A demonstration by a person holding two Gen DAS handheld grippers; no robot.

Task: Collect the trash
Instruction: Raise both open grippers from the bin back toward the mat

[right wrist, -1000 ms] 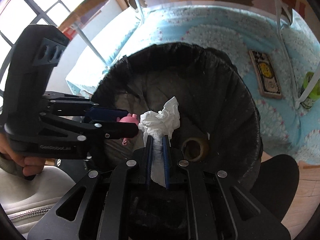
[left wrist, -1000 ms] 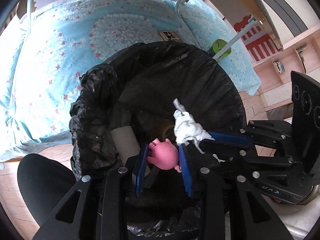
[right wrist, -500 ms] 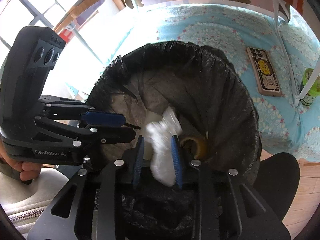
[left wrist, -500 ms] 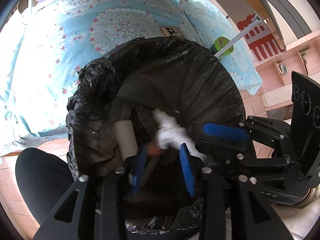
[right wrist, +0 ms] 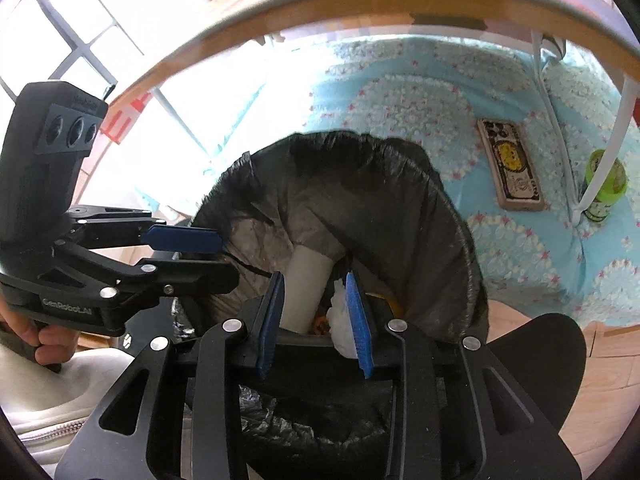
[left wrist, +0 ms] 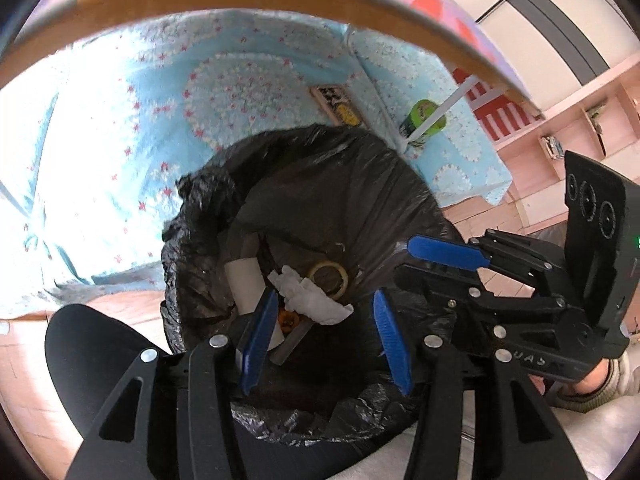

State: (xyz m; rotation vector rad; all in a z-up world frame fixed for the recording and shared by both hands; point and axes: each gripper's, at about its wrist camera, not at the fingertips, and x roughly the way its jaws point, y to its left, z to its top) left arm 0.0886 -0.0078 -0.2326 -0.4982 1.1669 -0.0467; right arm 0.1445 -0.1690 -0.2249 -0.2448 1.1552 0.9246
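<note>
A bin lined with a black bag (left wrist: 328, 184) (right wrist: 400, 208) stands below both grippers. Inside lie a crumpled white tissue (left wrist: 308, 296) (right wrist: 340, 320), a cardboard tube (left wrist: 244, 284) (right wrist: 306, 288), a tape ring (left wrist: 330, 280) and a small orange piece (left wrist: 289, 319). My left gripper (left wrist: 324, 336) is open and empty above the bin's near rim. My right gripper (right wrist: 314, 312) is open and empty over the bin; it shows in the left wrist view (left wrist: 448, 254). The pink toy is out of sight.
A bed with a light blue star-patterned cover (left wrist: 120, 128) (right wrist: 520, 248) lies behind the bin. On it are a phone in a patterned case (right wrist: 510, 164) (left wrist: 338, 106) and a green can (right wrist: 604, 184) (left wrist: 424, 122) beside a white frame leg. Pink shelves (left wrist: 580, 120) stand at the right.
Both grippers opened. The pink toy dropped from my left gripper and the white tissue dropped from my right gripper into the bin. Both grippers have risen above the bin.
</note>
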